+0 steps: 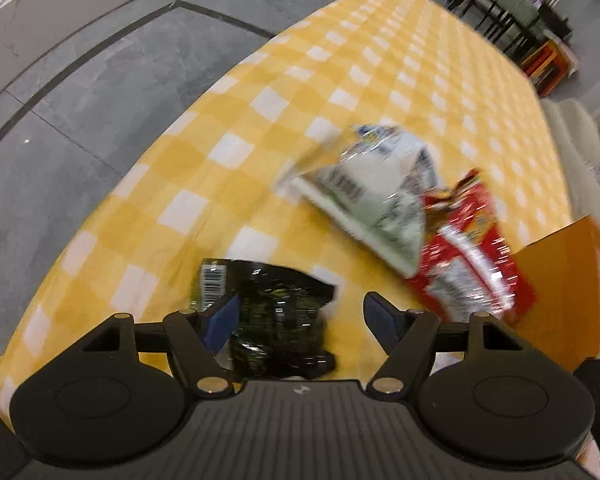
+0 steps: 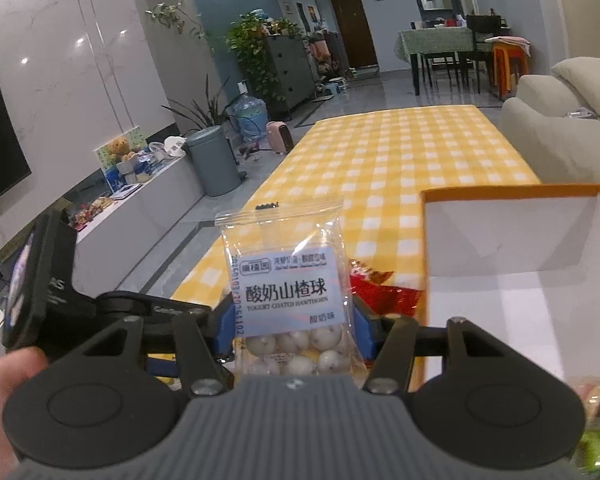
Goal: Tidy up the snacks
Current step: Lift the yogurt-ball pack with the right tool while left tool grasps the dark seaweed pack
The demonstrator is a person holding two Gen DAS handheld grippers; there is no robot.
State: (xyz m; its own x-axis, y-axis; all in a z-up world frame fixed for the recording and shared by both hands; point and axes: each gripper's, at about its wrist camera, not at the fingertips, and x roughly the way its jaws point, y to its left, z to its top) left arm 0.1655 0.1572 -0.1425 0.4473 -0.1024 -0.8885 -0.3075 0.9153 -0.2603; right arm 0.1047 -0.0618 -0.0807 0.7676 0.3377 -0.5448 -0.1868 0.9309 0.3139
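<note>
In the left wrist view my left gripper (image 1: 300, 316) is open and hangs over a black snack packet (image 1: 276, 320) that lies on the yellow checked tablecloth (image 1: 260, 100). The left pad overlaps the packet's edge; the right pad stands apart from it. Further off lie a pale green and white packet (image 1: 376, 200) and a red packet (image 1: 468, 264). In the right wrist view my right gripper (image 2: 294, 320) is shut on a clear bag of yogurt-coated hawthorn balls (image 2: 288, 280), held upright beside the orange-rimmed box (image 2: 500, 240) with a white inside.
The box's orange wall (image 1: 564, 280) rises at the right of the left wrist view. A red wrapper (image 2: 380, 292) lies by the box. A sofa (image 2: 560, 132) flanks the table's right side, grey floor (image 1: 60, 120) its left. A hand (image 2: 4, 392) holds the other gripper at left.
</note>
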